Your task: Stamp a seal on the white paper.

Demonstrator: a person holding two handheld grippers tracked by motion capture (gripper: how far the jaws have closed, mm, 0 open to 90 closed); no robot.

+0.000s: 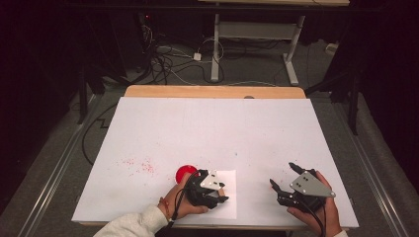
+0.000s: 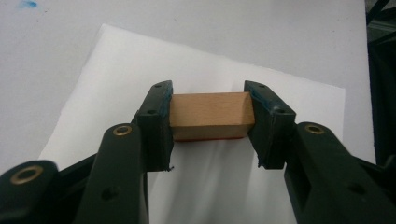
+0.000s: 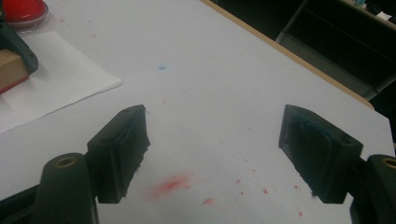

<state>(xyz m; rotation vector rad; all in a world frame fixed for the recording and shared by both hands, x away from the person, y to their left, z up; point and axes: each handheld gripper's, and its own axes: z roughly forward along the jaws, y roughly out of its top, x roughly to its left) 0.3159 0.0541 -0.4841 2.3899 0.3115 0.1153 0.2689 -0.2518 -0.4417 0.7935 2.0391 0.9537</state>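
Wooden and light brown, the block [image 2: 211,115] sits right between the two black jaws of the left tongs [image 2: 208,122]. The jaws press on its two short ends, so the left tongs are closed on the block and hold it tight. A thin red strip runs along the bottom edge of the block. The block is over a small sheet of white paper [image 2: 219,186] that lies on the table [image 1: 163,128]. Whether the block touches the paper is hard to tell.

From the high view, the left tongs [image 1: 212,190] are near the front edge of the table, over that small sheet of paper [image 1: 228,205]. A person's left hand [image 1: 179,203] holds them. Just behind the left tongs sits a round red pad [image 1: 185,172]. It also shows in the top corner of the right gripper view [image 3: 21,11], close to the paper [image 3: 60,81] and the block [image 3: 10,70].

The right tongs [image 3: 212,140] are wide open with nothing between the jaws. They hang over a bare part of the white table [image 3: 224,79], well apart from the block. In the high view, the right tongs [image 1: 284,178] are off to the right side, held by the person's right hand [image 1: 318,215].

Small red spots [image 3: 170,184] are on the table under the right tongs. More red specks [image 1: 141,165] are on the left part of the table. A tiny blue dot [image 3: 162,67] is there too.

No words or labels can be read on anything.
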